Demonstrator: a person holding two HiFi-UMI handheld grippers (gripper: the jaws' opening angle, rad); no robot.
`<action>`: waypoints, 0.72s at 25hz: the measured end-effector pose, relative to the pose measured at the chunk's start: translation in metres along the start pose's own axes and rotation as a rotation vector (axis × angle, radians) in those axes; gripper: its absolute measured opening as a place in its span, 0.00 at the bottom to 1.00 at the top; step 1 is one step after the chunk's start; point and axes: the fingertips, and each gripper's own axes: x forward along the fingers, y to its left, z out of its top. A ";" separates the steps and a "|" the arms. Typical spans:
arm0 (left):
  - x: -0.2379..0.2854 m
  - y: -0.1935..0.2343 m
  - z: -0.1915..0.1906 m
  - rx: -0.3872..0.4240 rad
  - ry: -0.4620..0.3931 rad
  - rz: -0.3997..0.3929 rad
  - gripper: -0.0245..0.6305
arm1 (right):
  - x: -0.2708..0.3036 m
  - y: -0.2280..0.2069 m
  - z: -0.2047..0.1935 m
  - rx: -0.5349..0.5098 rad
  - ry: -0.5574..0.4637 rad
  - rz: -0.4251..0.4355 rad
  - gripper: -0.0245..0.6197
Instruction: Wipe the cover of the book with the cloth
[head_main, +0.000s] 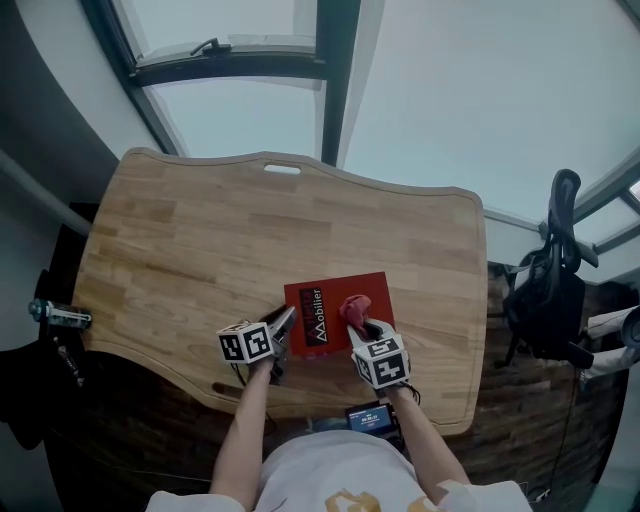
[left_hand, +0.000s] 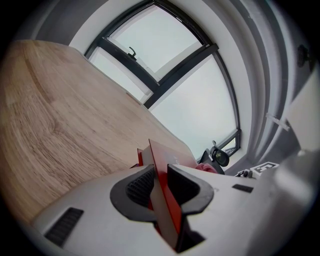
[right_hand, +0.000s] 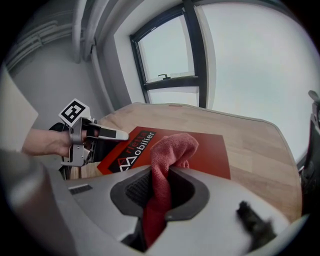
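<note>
— Firstly, table (head_main: 200, 230): book (head_main: 378, 290) is laid near its front edge, cover edge pinched by left gripper (left_hand: 160, 185).
— Noted: cloth (right_hand: 172, 147), clamped in right gripper (right_hand: 157, 192), is held over cover; cover could be creased if dragged hard.

Both bare forearms reach up from the bottom centre of the head view. The left gripper (head_main: 283, 322) clamps the book (head_main: 338, 288) by its edge. To its right, the right gripper (head_main: 362, 322) angles down with its jaws pinching the cloth (head_main: 355, 305).
</note>
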 end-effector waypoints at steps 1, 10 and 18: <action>0.000 0.000 -0.001 -0.002 0.000 -0.002 0.18 | 0.001 0.003 0.000 -0.005 0.001 0.006 0.15; 0.000 -0.002 -0.001 0.003 -0.004 0.003 0.17 | 0.006 0.034 0.001 -0.028 -0.004 0.080 0.15; -0.001 -0.002 0.000 0.001 -0.004 -0.007 0.17 | 0.014 0.066 0.003 -0.065 -0.004 0.142 0.15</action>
